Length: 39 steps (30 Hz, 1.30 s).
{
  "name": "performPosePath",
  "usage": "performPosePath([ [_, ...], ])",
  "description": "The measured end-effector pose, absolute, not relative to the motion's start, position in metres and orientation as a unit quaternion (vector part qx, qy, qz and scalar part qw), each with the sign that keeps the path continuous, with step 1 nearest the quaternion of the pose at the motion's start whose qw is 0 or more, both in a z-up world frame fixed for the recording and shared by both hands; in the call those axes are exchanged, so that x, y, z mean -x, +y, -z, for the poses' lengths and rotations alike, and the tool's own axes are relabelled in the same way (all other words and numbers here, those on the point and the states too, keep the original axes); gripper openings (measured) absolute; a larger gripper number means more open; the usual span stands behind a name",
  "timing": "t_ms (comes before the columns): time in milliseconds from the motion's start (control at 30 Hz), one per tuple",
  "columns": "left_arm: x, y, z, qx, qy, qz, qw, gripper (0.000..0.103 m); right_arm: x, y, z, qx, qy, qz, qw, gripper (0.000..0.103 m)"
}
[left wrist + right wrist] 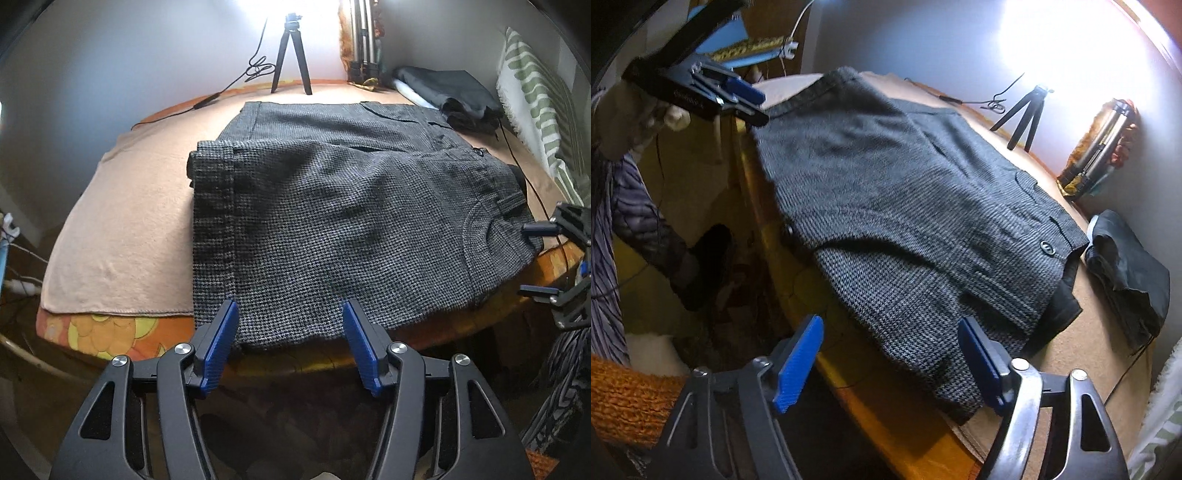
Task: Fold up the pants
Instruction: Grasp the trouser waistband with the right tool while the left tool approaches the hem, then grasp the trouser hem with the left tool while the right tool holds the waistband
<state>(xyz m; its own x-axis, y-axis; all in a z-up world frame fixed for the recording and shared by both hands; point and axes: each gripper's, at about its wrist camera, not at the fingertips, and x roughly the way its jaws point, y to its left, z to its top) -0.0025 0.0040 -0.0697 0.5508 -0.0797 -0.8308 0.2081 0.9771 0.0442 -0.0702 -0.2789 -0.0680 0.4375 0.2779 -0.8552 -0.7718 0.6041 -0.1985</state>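
Blue-padded left hand-held gripper (290, 308) poised at the near edge of the bed (110, 332), jaws apart, grey houndstooth pants (332, 221) lying between the 2 fingertips but not pinched. Pads (221, 347) clear of the cloth on either side, nothing held.

Right hand-held gripper (892, 328) at the near right corner of the folded pants (923, 206), jaws likewise parted, one blue pad hanging off the bed's edge, the other over the waistband end of the fabric. No grip on the cloth there either. Same gripper visible from the left wrist view at the right rim (539, 258), its 2 fingers pointing inward toward the waistband corner.

Pants folded leg over leg, spread flat across a beige blanket (122, 229) on the bed, hem cuffs toward the left side, waistband with a dark button (1047, 248) toward the right (black lining peeking out beneath it). Near edge of the fabric overhanging the orange flowered cover slightly.

Beyond the pants, at the far edge of the bed: a small black tripod (291, 55) with a trailing cable (207, 101), and a dark folded garment (454, 92) at the far right corner. Striped green-and-white cushion (535, 107) against the right wall. Orange knitted sleeve (624, 398) at the lower left of the right wrist view.
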Motion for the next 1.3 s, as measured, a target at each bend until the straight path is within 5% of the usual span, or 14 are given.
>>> performPosePath([
  [133, -0.001, 0.013, 0.069, -0.046, 0.47, 0.068, 0.879, 0.058, 0.066, -0.277, 0.073, 0.3, 0.425, -0.324, 0.79, 0.052],
  [167, -0.002, 0.017, 0.068, -0.038, 0.472, 0.064, 0.879, 0.059, 0.064, -0.277, 0.073, 0.297, 0.426, -0.325, 0.791, 0.037],
  [500, 0.005, 0.024, 0.063, -0.046, 0.465, 0.069, 0.881, 0.059, 0.051, -0.283, 0.051, 0.234, 0.428, -0.337, 0.806, 0.015],
  [967, 0.004, -0.024, 0.081, -0.179, 0.461, 0.145, 0.857, 0.059, 0.022, -0.286, 0.018, 0.167, 0.408, -0.309, 0.842, 0.01],
  [1233, -0.011, -0.022, 0.096, -0.196, 0.47, 0.139, 0.849, 0.035, 0.017, -0.293, 0.005, 0.135, 0.399, -0.305, 0.854, 0.01],
  [1300, -0.013, -0.024, 0.098, -0.199, 0.47, 0.14, 0.849, 0.02, 0.017, -0.293, 0.004, 0.135, 0.398, -0.304, 0.855, 0.01],
])
